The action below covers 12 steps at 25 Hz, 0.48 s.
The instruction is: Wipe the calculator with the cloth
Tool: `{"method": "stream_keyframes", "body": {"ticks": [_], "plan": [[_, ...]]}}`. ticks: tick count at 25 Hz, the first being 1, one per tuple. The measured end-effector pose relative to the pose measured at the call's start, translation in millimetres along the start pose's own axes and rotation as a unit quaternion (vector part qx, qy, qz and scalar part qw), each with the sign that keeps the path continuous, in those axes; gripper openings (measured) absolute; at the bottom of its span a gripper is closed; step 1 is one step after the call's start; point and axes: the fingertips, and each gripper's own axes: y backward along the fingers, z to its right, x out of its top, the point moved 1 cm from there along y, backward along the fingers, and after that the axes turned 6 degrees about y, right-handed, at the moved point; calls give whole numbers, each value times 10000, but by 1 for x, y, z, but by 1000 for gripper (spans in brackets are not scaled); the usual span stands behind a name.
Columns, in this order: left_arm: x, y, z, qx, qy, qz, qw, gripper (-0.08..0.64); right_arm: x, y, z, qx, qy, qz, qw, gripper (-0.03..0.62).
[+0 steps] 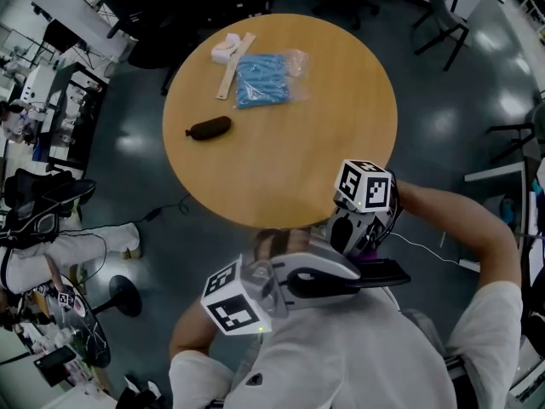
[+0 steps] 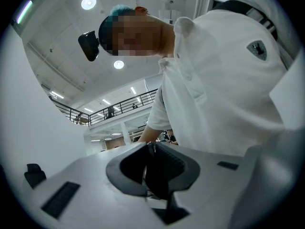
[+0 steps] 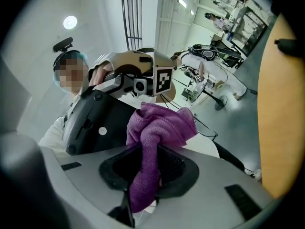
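Note:
I hold both grippers close to my chest, off the near edge of the round table. My left gripper [image 1: 285, 285] [image 2: 151, 173] is shut on a dark flat calculator [image 1: 385, 273], which sticks out to the right. In the right gripper view the calculator [image 3: 90, 123] shows as a dark slab, with the left gripper's marker cube [image 3: 163, 81] behind it. My right gripper [image 1: 361, 245] [image 3: 147, 175] is shut on a purple cloth [image 3: 159, 128]. The cloth bunches above the jaws, right beside the calculator. In the head view only a purple scrap of the cloth [image 1: 372, 248] shows.
The round wooden table [image 1: 341, 126] carries a blue bag [image 1: 264, 79], a wooden strip [image 1: 234, 66], a white roll [image 1: 226, 47] and a dark brown object [image 1: 210, 129]. A chair [image 1: 443, 15] stands far right; cluttered desks [image 1: 43, 118] line the left.

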Motion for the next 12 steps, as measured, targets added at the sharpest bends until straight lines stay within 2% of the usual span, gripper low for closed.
{"method": "stream_keyframes", "body": {"ticks": [5,7,9,12], "plan": [[3,5,-8,152,-59,41,9999,54,-10,-6,13,-78,-20,-184,9998,97],[0,9,-14,293,-85,19,9995,54,-18,-7,24,-245,32,-339,9991,97],[-3,15,-20,453,-3,36,9990,54,-22,3,40,-603,110,-320,9976,97],[-16,29,-35,662,335,42,9972,54,-14,38,62,-1512,354,169,9877,97]]}}
